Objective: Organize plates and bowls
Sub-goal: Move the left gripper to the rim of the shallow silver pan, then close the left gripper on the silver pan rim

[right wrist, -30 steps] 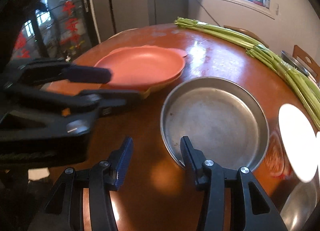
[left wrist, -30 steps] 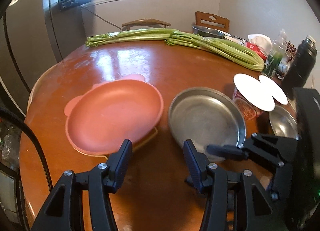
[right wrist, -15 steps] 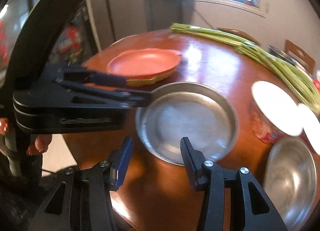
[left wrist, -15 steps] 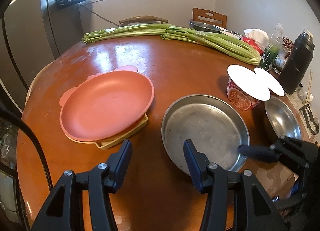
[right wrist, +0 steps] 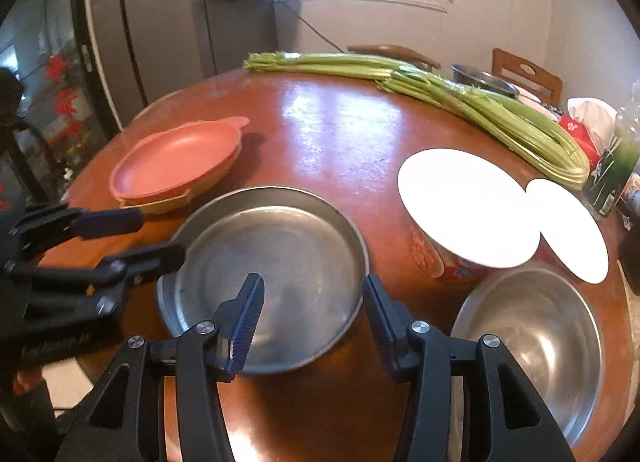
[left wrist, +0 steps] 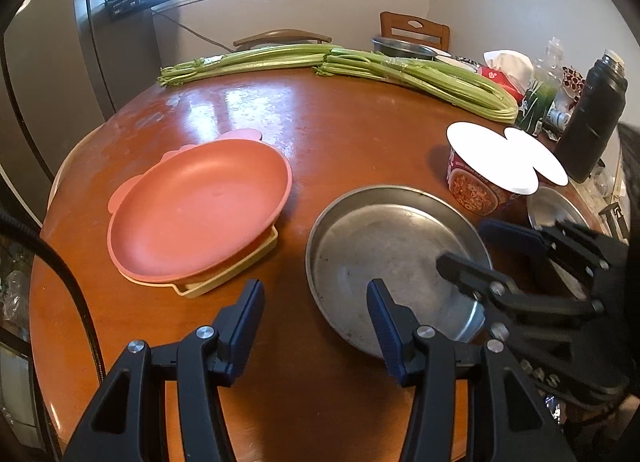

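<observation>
A pink plate rests on a yellow plate at the table's left. To its right lies a steel plate. A steel bowl sits at the near right. My left gripper hangs open and empty over the near table edge, between the two plates. It also shows as the left gripper beside the steel plate's left rim. My right gripper hovers above the steel plate's near rim. Its jaws are opening and nothing is pressed between them.
Two paper-lidded noodle cups stand right of the steel plate. Long celery bunches lie across the far side of the round wooden table. A black flask, bottles and a tissue pack crowd the far right. Chairs stand behind.
My right gripper has swung to the right and rolled, bringing the steel bowl into its view, and its jaws have widened slightly. The left gripper has drawn back a little.
</observation>
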Demonstrator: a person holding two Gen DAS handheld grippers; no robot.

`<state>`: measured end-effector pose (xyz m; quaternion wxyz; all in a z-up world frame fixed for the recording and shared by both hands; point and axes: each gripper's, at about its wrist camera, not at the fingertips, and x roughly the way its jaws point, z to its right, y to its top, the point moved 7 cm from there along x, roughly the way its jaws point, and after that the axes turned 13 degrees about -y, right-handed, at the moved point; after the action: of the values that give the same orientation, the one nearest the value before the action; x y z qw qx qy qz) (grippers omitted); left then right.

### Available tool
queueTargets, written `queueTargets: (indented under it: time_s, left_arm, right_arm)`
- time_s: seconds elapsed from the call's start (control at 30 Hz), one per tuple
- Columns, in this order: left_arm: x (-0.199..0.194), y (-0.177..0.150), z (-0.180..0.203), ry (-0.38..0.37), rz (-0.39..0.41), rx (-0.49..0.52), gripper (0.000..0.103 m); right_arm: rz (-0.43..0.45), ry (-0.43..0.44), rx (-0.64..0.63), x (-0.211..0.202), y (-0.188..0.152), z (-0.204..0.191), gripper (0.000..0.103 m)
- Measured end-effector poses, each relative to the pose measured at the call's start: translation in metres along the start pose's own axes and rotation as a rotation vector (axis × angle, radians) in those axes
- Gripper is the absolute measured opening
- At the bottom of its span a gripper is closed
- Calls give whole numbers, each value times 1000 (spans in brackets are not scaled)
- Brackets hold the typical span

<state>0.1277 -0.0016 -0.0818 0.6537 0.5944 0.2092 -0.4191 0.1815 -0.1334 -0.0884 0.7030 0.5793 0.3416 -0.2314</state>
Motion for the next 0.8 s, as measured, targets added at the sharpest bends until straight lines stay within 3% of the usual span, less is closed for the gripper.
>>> queueTargets:
  time_s: [0.3,0.8]
  left_arm:
    - [11,-1,-1,6,-13,3,53]
    - [12,-17,-5,-15,-36,0,52]
  right_arm:
    - [-27,-47,-108,23,11,-10,53]
    - [-59,88,-68,17,0,-20,48]
